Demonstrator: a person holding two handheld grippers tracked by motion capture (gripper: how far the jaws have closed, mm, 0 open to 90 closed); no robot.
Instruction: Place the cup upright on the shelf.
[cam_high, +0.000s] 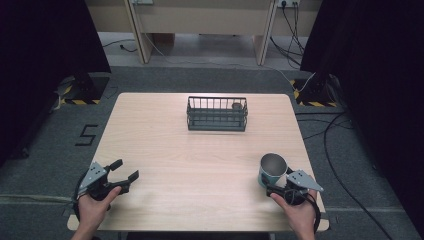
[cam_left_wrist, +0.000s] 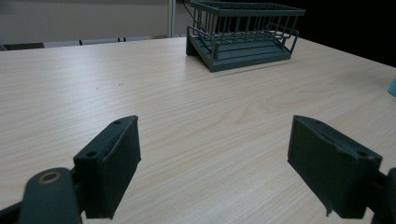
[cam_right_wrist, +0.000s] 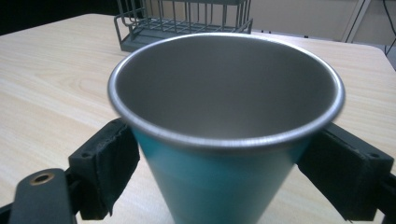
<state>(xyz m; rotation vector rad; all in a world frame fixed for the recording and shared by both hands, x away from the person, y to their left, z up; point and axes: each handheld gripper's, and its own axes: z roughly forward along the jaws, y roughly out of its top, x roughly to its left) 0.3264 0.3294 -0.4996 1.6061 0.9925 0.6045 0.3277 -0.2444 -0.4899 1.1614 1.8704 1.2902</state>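
Black padded jaws of the right gripper (cam_right_wrist: 224, 172) stand on either side of a teal metal cup (cam_right_wrist: 224, 135), pressing against its lower wall from left and right, so the cup is grasped between them. In the right gripper view the cup is upright, its steel rim bright and its inside bare metal. From the high view, the right gripper (cam_high: 276, 186) sits near the table's front right corner, with a hand (cam_high: 299, 212) around its body and the grey three-cornered plate on top; the cup (cam_high: 273, 170) stands just ahead of it, near the right edge of the table (cam_high: 200, 170). Across the front, well apart, the left gripper (cam_high: 126, 171) is held by the other hand (cam_high: 92, 210) near the front left corner. Its jaws stand wide apart with only bare wood between them in the left gripper view, released and holding nothing (cam_left_wrist: 215, 163). Farther out, toward the far middle of the light wooden table, a dark grey wire dish rack (cam_high: 217, 113) stands alone, with a small dark object (cam_high: 236, 106) inside at its right end, too small to identify.
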